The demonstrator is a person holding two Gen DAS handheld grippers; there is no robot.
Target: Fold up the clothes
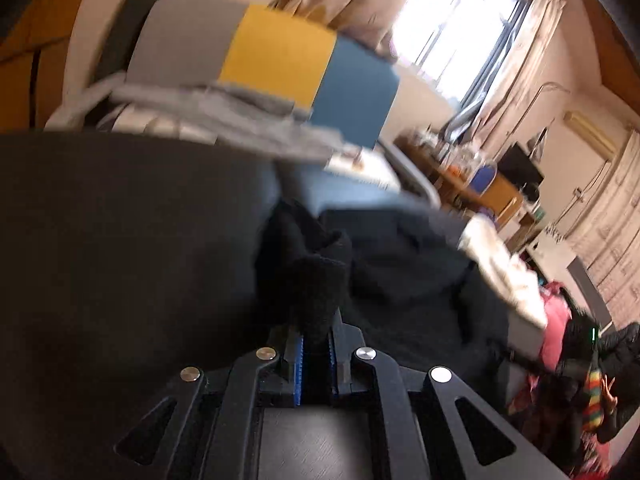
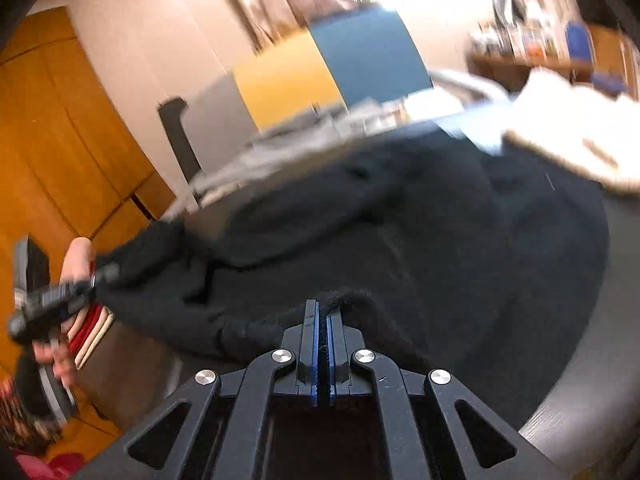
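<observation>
The left gripper (image 1: 316,350) has its fingers clamped on a bunched fold of the black garment (image 1: 420,264). The right gripper (image 2: 324,320) pinches another edge, fingers nearly together. The garment spreads over the dark desk (image 2: 592,396), near a white cloth (image 2: 576,128).

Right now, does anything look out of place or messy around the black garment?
Nothing looks damaged or spilled. The black fleece garment lies bunched, not flat, on the dark table, pinched by the left gripper and right gripper. Other clothes sit beside it.
</observation>
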